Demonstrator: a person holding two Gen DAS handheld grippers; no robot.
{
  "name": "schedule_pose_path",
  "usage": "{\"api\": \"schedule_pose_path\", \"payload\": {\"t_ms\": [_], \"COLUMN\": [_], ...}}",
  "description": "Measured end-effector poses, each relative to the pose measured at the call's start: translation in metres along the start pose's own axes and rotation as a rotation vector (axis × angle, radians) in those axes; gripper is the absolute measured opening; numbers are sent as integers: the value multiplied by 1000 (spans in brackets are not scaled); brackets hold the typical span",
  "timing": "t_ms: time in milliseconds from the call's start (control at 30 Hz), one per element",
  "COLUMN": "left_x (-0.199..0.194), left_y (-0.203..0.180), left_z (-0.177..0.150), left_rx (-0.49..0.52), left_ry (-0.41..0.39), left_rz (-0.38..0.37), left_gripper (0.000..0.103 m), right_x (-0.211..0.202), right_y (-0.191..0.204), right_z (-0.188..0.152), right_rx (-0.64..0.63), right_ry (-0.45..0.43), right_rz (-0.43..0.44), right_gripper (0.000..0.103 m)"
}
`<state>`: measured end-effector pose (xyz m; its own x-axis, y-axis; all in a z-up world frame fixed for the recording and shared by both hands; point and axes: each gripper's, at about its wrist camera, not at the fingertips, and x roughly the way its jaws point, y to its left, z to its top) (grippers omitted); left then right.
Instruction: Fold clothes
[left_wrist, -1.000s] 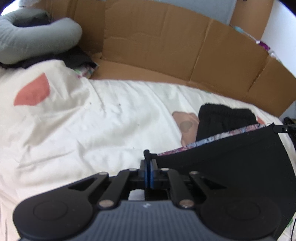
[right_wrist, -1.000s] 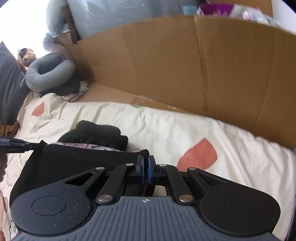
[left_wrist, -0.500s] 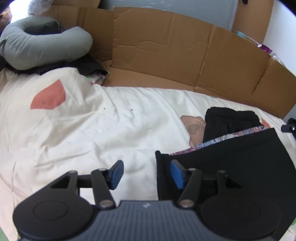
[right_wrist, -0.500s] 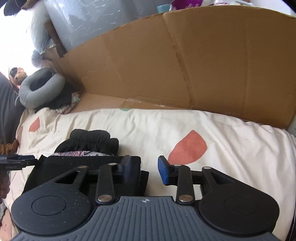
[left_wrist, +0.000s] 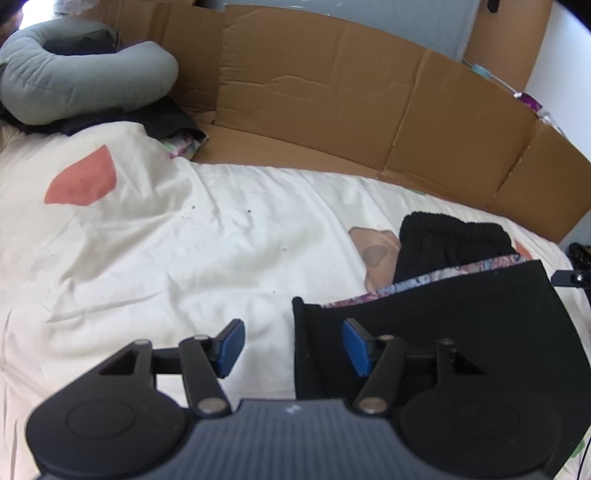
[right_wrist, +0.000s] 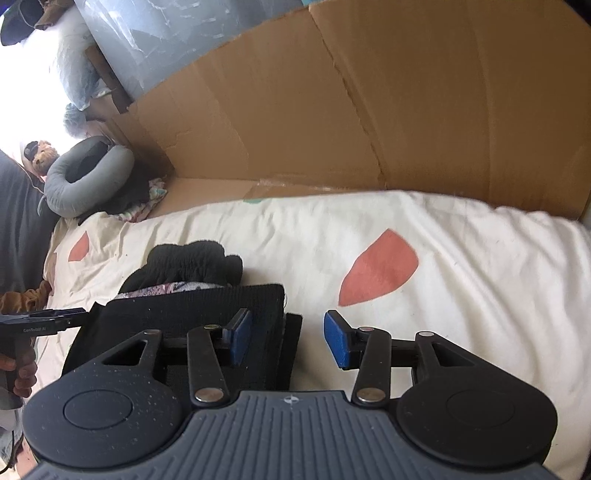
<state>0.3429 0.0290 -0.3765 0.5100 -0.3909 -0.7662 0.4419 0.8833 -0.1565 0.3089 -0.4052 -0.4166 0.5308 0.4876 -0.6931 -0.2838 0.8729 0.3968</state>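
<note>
A folded black garment (left_wrist: 461, 317) lies flat on the cream bedsheet (left_wrist: 166, 258), with a strip of floral fabric (left_wrist: 436, 277) showing along its far edge. My left gripper (left_wrist: 293, 349) is open over the garment's left corner, nothing between its blue pads. In the right wrist view the same black garment (right_wrist: 184, 314) lies at lower left, and my right gripper (right_wrist: 288, 339) is open astride its right corner. A bunched black knit piece (left_wrist: 450, 240) sits just behind the garment, and shows again as the knit piece (right_wrist: 188, 262) in the right wrist view.
A cardboard wall (left_wrist: 369, 110) borders the far side of the bed. A grey curved pillow (left_wrist: 81, 81) and dark clothes (left_wrist: 166, 122) lie at the far left corner. Red patches (right_wrist: 376, 266) mark the sheet. A person's hand (right_wrist: 22, 369) holds the other gripper at the left.
Both grippers were shut on the black garment's corners a second ago; both have opened and let it go, and it now lies flat on the sheet.
</note>
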Motion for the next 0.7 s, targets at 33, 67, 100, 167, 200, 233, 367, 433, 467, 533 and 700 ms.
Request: {"api": "schedule_pose_path", "payload": {"t_ms": [33, 67, 100, 167, 200, 233, 367, 433, 467, 533, 700], "left_x": [2, 3, 5, 9, 10, 12, 19, 21, 22, 23, 25], "left_y": [0, -1, -2, -3, -4, -5, -9, -10, -12, -13, -17], "left_z": [0, 0, -1, -2, -2, -2, -4, -5, -5, -6, -6], "left_rx": [2, 5, 8, 15, 19, 23, 42, 45, 53, 61, 85], "left_ry": [3, 5, 6, 8, 8, 9, 34, 38, 42, 46, 57], "left_rz": [3, 7, 13, 22, 18, 15, 9, 6, 9, 12, 22], "left_gripper": [62, 62, 62, 62, 61, 61, 54, 54, 54, 55, 53], "right_x": [4, 8, 12, 19, 21, 23, 30, 33, 35, 39, 46], "right_y": [0, 0, 0, 2, 3, 4, 5, 6, 7, 9, 22], "right_z": [-1, -1, -2, -3, -4, -4, -6, -6, -7, -8, -11], "right_rx": [9, 17, 23, 17, 12, 9, 3, -10, -17, -31, -130], "right_ry": [7, 14, 24, 42, 46, 48, 63, 70, 74, 82, 95], "right_rz": [2, 5, 11, 9, 7, 7, 7, 4, 2, -1, -36], "right_gripper": [51, 51, 51, 51, 51, 51, 51, 51, 51, 51, 51]}}
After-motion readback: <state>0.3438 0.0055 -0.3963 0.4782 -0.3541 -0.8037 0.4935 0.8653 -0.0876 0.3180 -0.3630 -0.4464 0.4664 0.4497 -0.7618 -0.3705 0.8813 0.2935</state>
